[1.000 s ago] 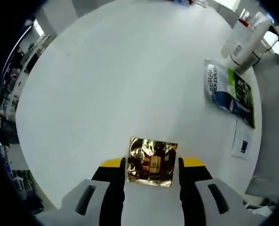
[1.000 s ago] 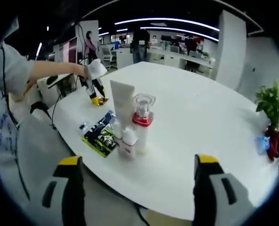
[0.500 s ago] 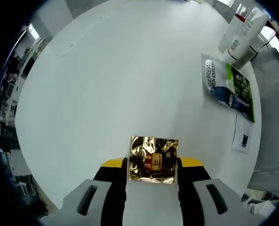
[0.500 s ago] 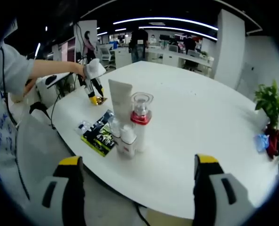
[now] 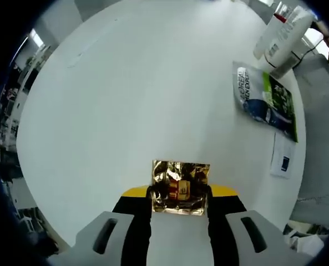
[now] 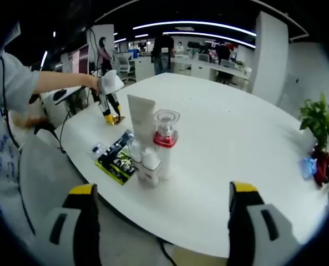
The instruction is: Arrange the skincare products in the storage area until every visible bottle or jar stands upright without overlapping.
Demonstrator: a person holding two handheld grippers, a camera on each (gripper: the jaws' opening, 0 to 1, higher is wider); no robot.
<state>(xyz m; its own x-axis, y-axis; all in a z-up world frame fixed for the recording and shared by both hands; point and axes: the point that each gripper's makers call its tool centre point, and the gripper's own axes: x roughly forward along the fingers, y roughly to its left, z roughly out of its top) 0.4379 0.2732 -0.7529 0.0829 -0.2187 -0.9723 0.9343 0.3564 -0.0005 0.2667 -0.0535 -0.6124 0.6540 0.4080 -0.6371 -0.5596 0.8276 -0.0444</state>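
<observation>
A gold foil sachet (image 5: pixel 180 187) lies flat on the white round table (image 5: pixel 131 94), and my left gripper (image 5: pixel 179 195) is shut on its two sides. Far right in the left gripper view lie a blue-and-green sachet pack (image 5: pixel 267 102) and a white tube (image 5: pixel 278 36) standing with other bottles. In the right gripper view the same group stands upright near the table's near edge: a white tube (image 6: pixel 141 119), a pump bottle with a red collar (image 6: pixel 165 145) and small white bottles (image 6: pixel 149 166), with the pack (image 6: pixel 116 157) lying beside them. My right gripper (image 6: pixel 161 221) is open and holds nothing, short of the table.
A small paper card (image 5: pixel 281 162) lies near the table edge by the pack. A person's arm (image 6: pixel 64 82) holds the left gripper (image 6: pixel 110 111) at the table's far left. A potted plant (image 6: pixel 318 130) stands at the right edge. Office desks fill the background.
The left jaws have drawn in until they press the gold sachet's sides. The left gripper view has shifted slightly. The right gripper has stayed still.
</observation>
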